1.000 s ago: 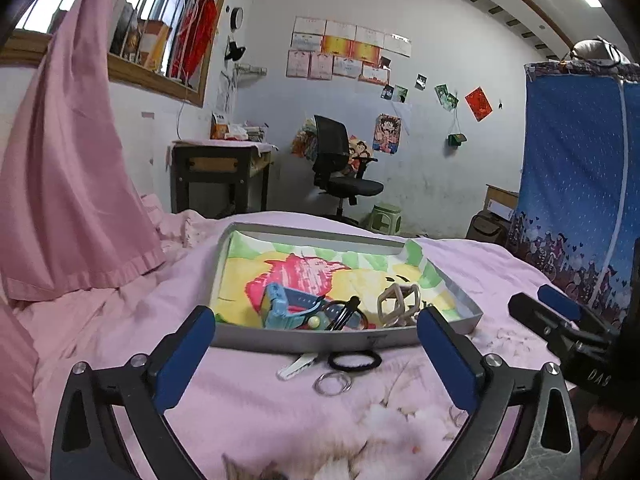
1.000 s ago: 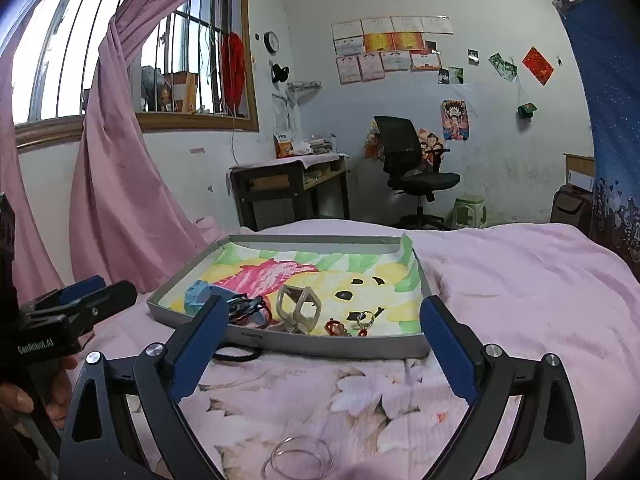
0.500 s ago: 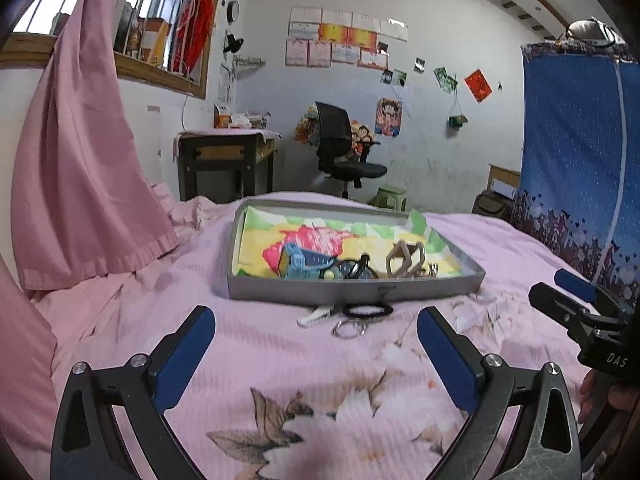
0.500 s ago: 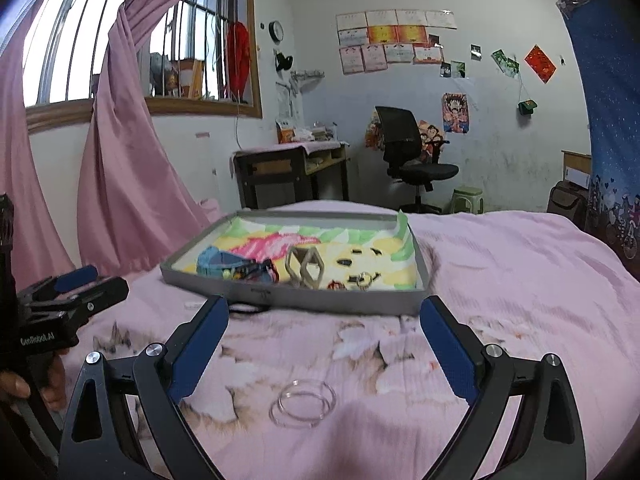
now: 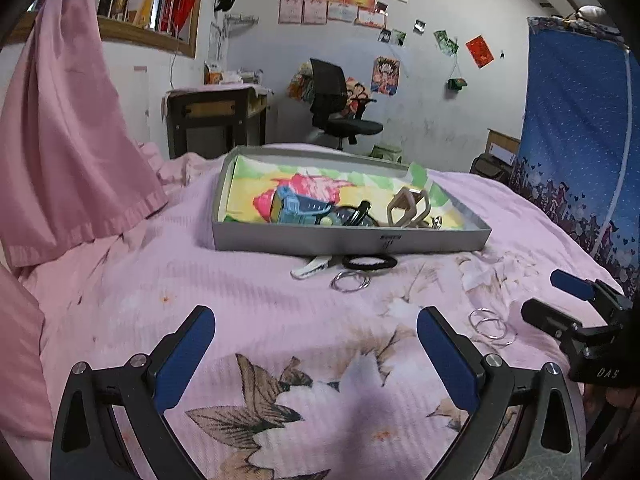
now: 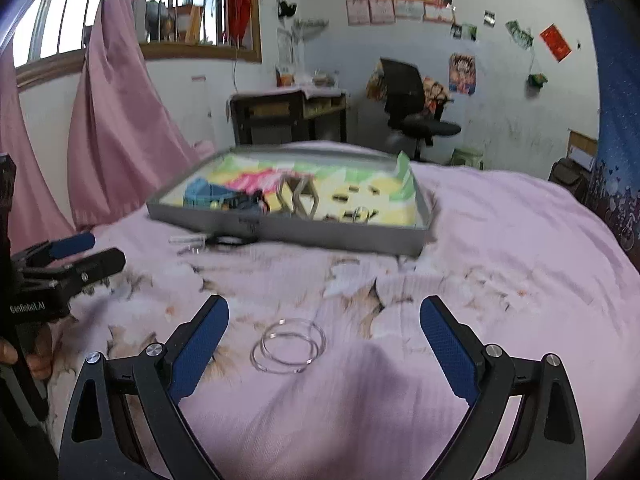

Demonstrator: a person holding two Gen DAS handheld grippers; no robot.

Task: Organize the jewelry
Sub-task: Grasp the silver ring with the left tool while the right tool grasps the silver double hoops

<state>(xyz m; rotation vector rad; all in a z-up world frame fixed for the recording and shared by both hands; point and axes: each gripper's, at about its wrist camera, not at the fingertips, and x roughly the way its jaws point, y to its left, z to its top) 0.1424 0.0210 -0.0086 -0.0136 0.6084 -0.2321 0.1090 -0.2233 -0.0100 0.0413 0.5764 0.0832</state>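
Note:
A grey tray (image 5: 352, 240) (image 6: 332, 236) with a colourful liner sits on the pink bedspread. It holds a blue watch (image 5: 296, 208), a beige geometric piece (image 5: 408, 208) and small trinkets. In front of it lie a black hair tie (image 5: 370, 262), a white clip (image 5: 312, 268) and silver rings (image 5: 351, 281). A second pair of clear bangles (image 6: 288, 344) (image 5: 490, 326) lies just ahead of my right gripper (image 6: 324, 352), which stands open and empty. My left gripper (image 5: 316, 356) is open too, well short of the tray.
A pink curtain (image 5: 68, 128) hangs at the left beside the bed. A blue patterned cloth (image 5: 580, 120) stands at the right. Behind the bed are a desk (image 5: 216, 116) and a black office chair (image 5: 340, 108). A hand (image 6: 24, 360) holds the left gripper's handle.
Both grippers have drawn back from the tray and lowered toward the bedspread. The clear bangles now lie closer between the right gripper's fingers. Nothing was taken hold of.

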